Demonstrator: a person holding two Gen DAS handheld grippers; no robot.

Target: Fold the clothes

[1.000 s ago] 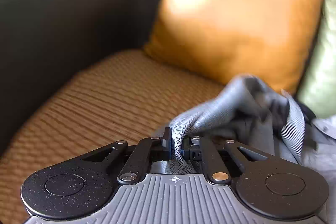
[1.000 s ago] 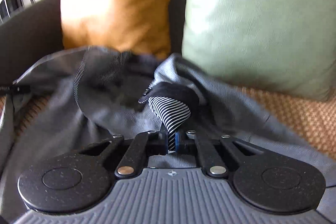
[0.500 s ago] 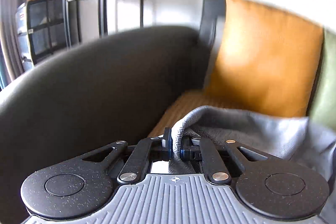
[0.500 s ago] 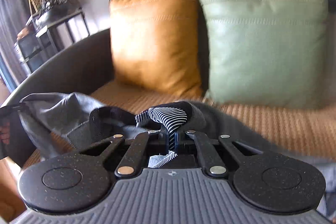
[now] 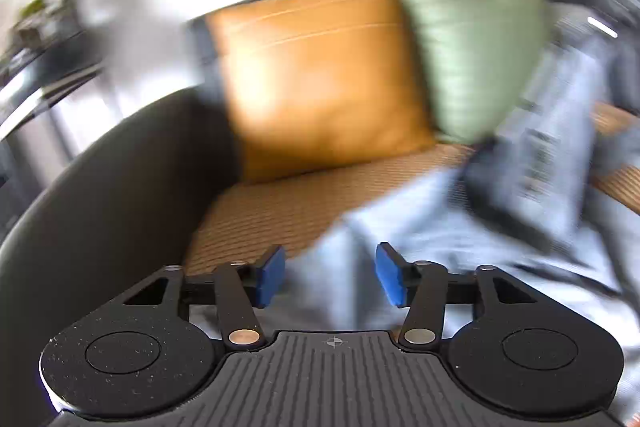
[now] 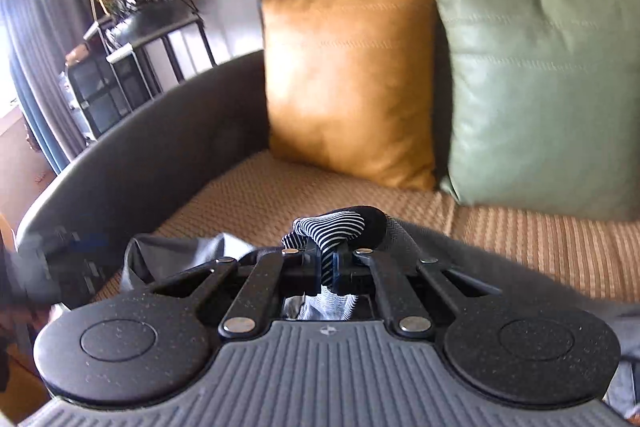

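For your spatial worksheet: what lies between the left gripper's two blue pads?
Grey garment, unpinched: the left gripper is opening, seen in the left wrist view.

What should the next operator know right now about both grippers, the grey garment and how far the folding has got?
Left gripper: jaws opening, pads clear of the cloth, nothing gripped.
Right gripper: shut on the striped edge of the grey garment.
Garment: loose and rumpled across the woven sofa seat, in front of the orange cushion and green cushion.
Done: no fold visible.
Left: regrasp with left, spread, fold.
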